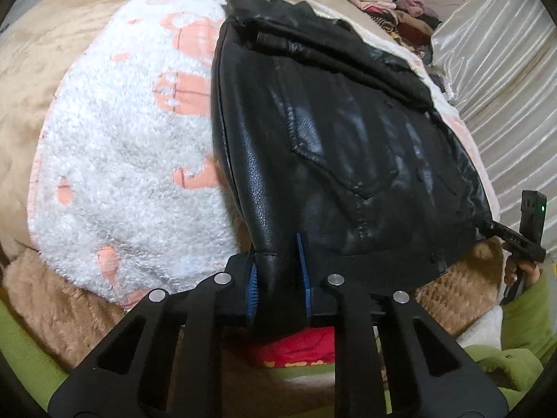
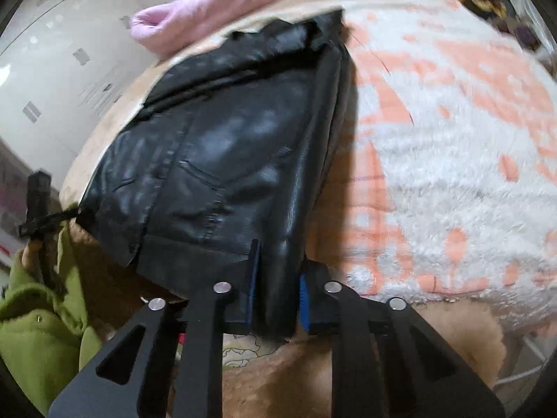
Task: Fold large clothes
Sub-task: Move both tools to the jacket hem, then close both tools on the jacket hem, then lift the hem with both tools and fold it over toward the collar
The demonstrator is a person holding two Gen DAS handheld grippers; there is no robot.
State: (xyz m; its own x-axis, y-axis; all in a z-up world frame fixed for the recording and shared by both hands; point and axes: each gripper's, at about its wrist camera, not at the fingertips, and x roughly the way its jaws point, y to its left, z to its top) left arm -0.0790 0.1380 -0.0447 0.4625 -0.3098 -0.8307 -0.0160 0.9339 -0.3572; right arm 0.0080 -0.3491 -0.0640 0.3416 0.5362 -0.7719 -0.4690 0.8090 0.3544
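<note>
Both grippers, left gripper (image 1: 278, 278) and right gripper (image 2: 276, 292), angled down, apparently clamped on black jacket (image 1: 348, 139) hem

Jacket (image 1: 348, 146): black, grained leather look, pale sheen patches, dark stitching round the pocket. Blanket (image 1: 115, 160): white fluffy pile with salmon-pink blotches and thin reddish lines. Bed cover (image 1: 31, 66): tan. Grippers: left (image 1: 278, 278) and right (image 2: 276, 278) both black frames, blue pads, silver pins. Sleeve (image 1: 522, 313): olive green. Pile (image 1: 386, 0): mixed green, cream, pink, brown. Bundle (image 2: 209, 10): pale pink. Cloth (image 1: 296, 348) below left gripper: red, yellow marks.
</note>
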